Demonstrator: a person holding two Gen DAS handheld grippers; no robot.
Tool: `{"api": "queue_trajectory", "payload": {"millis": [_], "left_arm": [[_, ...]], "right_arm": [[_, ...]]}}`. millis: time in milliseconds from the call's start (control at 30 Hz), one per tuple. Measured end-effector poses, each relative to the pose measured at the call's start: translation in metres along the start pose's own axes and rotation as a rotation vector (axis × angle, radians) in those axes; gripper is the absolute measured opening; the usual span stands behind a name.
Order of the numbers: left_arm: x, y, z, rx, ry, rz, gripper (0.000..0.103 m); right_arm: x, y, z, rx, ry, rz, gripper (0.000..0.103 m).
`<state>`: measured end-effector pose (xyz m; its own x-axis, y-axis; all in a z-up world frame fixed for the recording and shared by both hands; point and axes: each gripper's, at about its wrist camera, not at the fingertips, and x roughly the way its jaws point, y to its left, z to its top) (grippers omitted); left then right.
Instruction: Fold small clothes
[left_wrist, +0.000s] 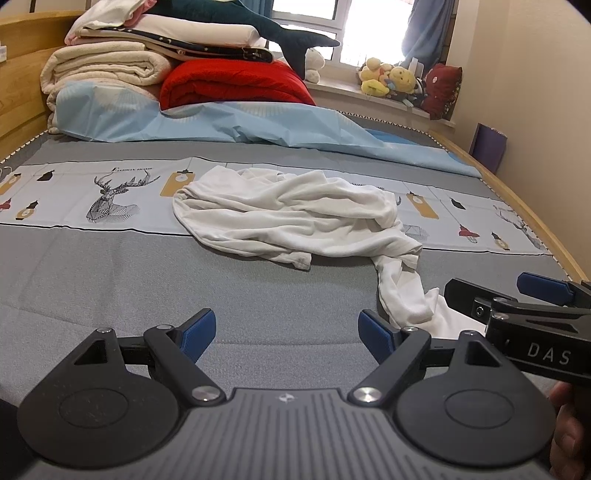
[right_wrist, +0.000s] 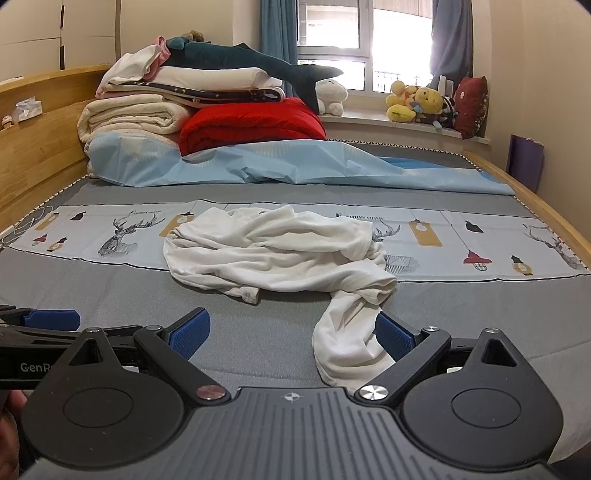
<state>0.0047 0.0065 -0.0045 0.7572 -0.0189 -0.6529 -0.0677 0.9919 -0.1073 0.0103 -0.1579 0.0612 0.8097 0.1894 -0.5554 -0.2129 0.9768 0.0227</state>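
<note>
Bedroom; grey bed (left_wrist: 110, 277) used as folding surface. Nearest: left gripper (left_wrist: 286, 334) and right gripper (right_wrist: 291, 332), both spread wide, nothing pinched, apparently readied for a first grasp. Mid-bed: white garment (right_wrist: 273, 251), crumpled, unfolded, one sleeve (right_wrist: 343, 332) trailed between the right fingers. Beyond: stacked bedding (left_wrist: 122, 66).

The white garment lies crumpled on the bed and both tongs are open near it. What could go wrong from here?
1. The white garment is bunched in layers, so a grasp may catch several layers and fold it unevenly.
2. Its twisted sleeve lies between the open right tongs; pulling it alone may drag the heap without spreading it.
3. The left tongs sit close to the right ones and may collide.
</note>
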Motion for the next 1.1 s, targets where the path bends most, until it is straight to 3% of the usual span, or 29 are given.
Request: {"api": "queue_trajectory", "payload": {"millis": [1000,1100], "left_arm": [[-0.0024,0.0004,0.0018,0.001,-0.005,0.001,0.088],[-0.0072,0.0,0.003,0.019,-0.039,-0.005,0.087]], "right_arm": [[0.0001,-0.0013,0.0038,0.004,0.001,0.002,0.096],[0.0,-0.0021,0.0043,0.003,-0.001,0.006,0.091]]}}
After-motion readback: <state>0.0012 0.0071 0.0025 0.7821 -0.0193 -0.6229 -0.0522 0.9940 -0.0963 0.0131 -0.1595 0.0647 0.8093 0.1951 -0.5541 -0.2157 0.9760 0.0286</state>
